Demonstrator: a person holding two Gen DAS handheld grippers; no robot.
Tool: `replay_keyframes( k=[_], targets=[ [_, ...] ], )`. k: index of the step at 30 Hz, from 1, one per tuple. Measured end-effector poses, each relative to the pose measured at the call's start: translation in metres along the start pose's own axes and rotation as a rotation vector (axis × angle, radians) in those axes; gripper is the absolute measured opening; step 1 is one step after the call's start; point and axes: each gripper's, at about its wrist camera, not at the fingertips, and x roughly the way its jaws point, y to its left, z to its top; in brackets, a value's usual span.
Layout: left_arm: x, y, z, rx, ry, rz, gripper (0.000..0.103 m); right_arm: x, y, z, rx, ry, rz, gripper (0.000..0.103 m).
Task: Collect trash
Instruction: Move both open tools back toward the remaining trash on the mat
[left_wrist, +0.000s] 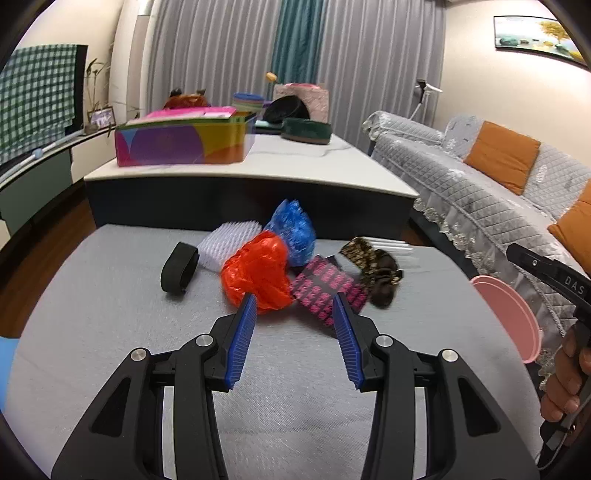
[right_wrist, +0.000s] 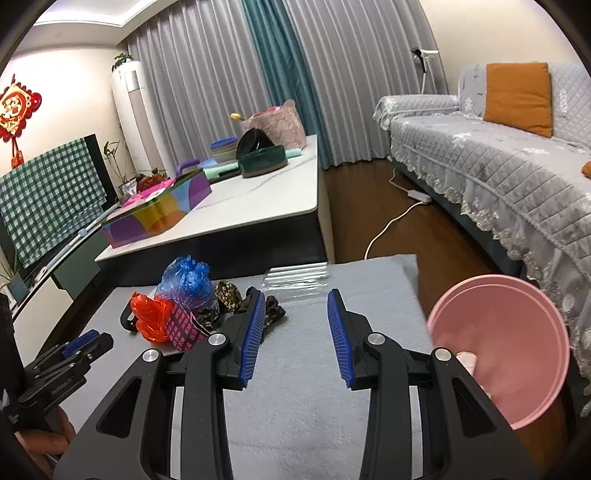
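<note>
Resting on a pale grey woven mat (left_wrist: 110, 314) lay a small heap of trash. At its centre sat a crumpled orange plastic bag (left_wrist: 256, 275), glossy and wrinkled, touching a crinkled blue plastic bag (left_wrist: 293, 230) just behind it. A white ribbed foam net (left_wrist: 225, 240) lay to their left, beside a black elastic band (left_wrist: 179, 267) curled into a loop. To the right lay a flat wrapper printed in black and pink (left_wrist: 327, 288), and beside it a dark leopard-patterned fabric piece (left_wrist: 375, 269). A clear plastic sheet (right_wrist: 295, 275) lay flat at the mat's far edge.

The left gripper (left_wrist: 295, 325) hovered just short of the orange bag, its ridged blue pads spread apart, holding nothing. The right gripper (right_wrist: 295, 325) was likewise spread wide and empty above bare mat, the heap to its left. A smooth, round pink bin (right_wrist: 509, 350) stood at the mat's right edge.

Behind the mat stood a low white-topped table (right_wrist: 258, 206) carrying a multicoloured box (left_wrist: 184, 142) and a dark green round container (left_wrist: 306, 129). Grey pleated curtains with a teal panel covered the far wall. A quilted grey sofa (right_wrist: 498, 173) with orange cushions stood to the right on a dark wood floor. White letters "DAS" showed on the right tool's handle.
</note>
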Motion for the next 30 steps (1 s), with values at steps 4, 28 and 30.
replay_keyframes(
  k=[4,28,30],
  targets=[
    [0.021,0.009,-0.002,-0.018,0.018,0.028,0.043,0.022,0.006,-0.004,-0.016,0.03,0.011,0.036],
    [0.097,0.033,0.014,-0.112,0.1,0.067,0.062,0.141,0.042,-0.013,-0.072,0.237,0.042,0.073],
    [0.099,0.033,0.015,-0.11,0.104,0.065,0.062,0.146,0.045,-0.014,-0.074,0.253,0.043,0.073]
  ],
)
